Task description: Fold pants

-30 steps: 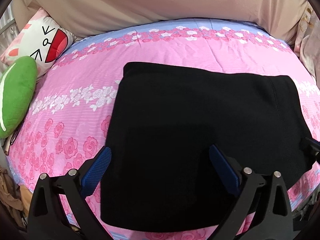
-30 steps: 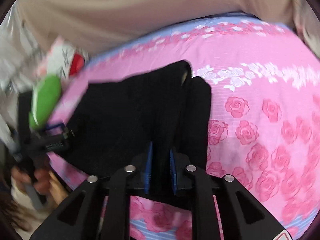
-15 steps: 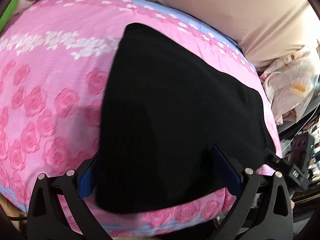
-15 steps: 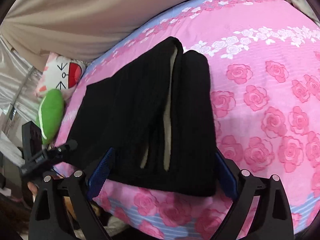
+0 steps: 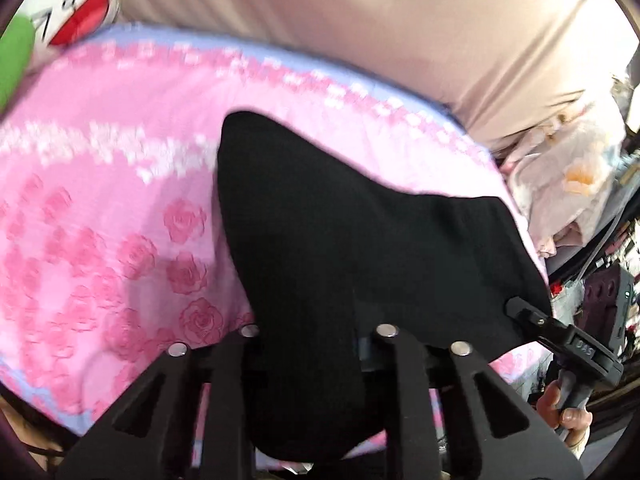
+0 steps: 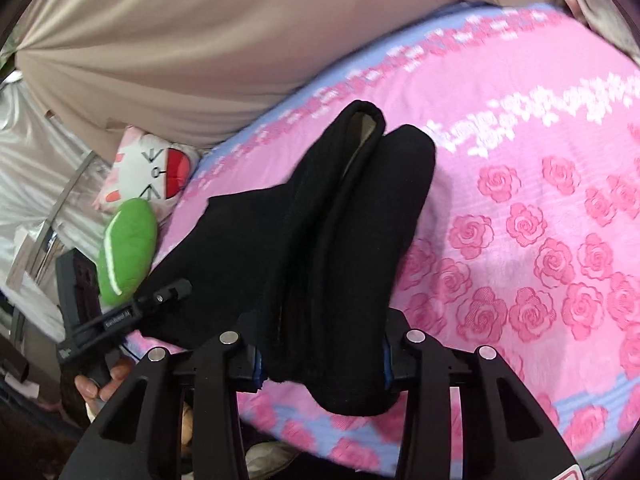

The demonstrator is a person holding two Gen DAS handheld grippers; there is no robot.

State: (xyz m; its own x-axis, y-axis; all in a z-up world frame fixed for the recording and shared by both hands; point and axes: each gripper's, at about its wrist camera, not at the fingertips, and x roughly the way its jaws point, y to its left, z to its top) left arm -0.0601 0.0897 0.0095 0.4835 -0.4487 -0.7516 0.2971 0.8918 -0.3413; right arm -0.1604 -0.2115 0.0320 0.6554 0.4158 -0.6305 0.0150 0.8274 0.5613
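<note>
One bed (image 5: 100,208), covered in a pink rose-print sheet with a blue border, carries the work. A beige drape (image 6: 200,40) hangs behind its far edge. At the far left corner lie two soft items: a white cartoon-face pillow (image 6: 156,168) and a green cushion (image 6: 128,244), touching each other, both clear of the garment. A heap of pale cloth (image 5: 560,184) sits off the bed's right edge. Nothing lies on the garment.

One pair of black pants (image 5: 360,240), folded into a broad panel, lies across the bed's near edge, with its folded layers bunched at the right end.

Left gripper (image 5: 312,344): jaws closing, cloth of the pants' left near edge bunched between them and lifted off the sheet. Right gripper (image 6: 320,364): jaws closing around the thick folded end, which fills the gap and hangs past the fingers. Each gripper shows in the other's view, at opposite ends of the pants; a hand (image 5: 568,404) holds the right one's handle.
</note>
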